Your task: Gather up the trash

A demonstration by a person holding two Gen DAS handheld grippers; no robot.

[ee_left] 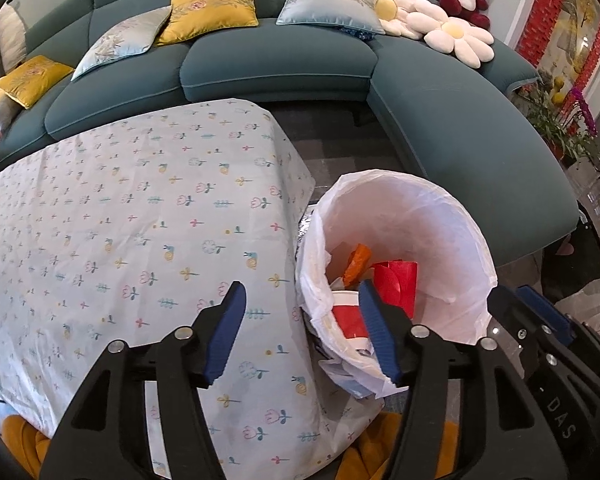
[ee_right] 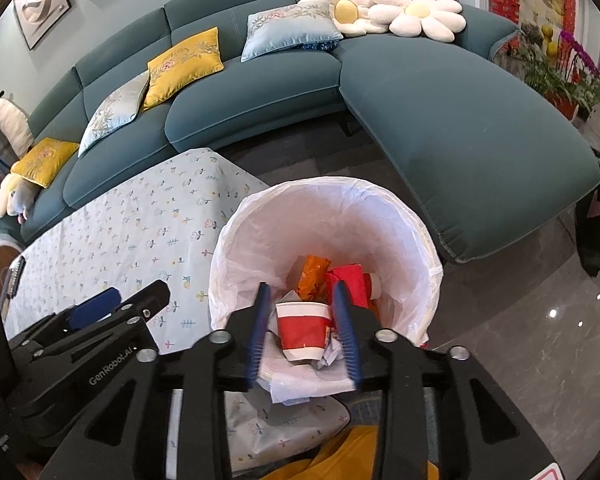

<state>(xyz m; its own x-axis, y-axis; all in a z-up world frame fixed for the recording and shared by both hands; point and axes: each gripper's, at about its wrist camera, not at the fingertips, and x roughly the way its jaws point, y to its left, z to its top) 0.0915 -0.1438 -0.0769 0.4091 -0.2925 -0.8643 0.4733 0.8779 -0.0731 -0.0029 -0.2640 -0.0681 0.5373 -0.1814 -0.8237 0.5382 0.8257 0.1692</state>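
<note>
Right claw [ee_right: 302,334]: black frame, blue ribbed fingers, spread apart and grasping nothing, poised over the bin mouth. A red-and-white paper cup [ee_right: 303,330] shows between the fingers but lies below, inside the bin; no contact visible.

Left claw [ee_left: 300,336]: same make, fingers wide apart, empty, straddling the tabletop edge and the near bin rim.

Round waste bin lined with a thin white plastic bag [ee_right: 384,220]: on the floor, just beside the tabletop corner. Contents: the cup, an orange crinkled snack wrapper [ee_right: 314,276], a red paper carton [ee_right: 350,280], crumpled white paper.

Handling, judged: all trash light and crushable; the cup dents easily, best pinched at its rim; the wrapper is slippery; the liner is flimsy, best gathered at its folded-over edge.

Tabletop under a pale floral-print cloth [ee_left: 140,216]: no trash seen on the visible part.

Teal sectional sofa [ee_left: 276,68]: behind.
</note>
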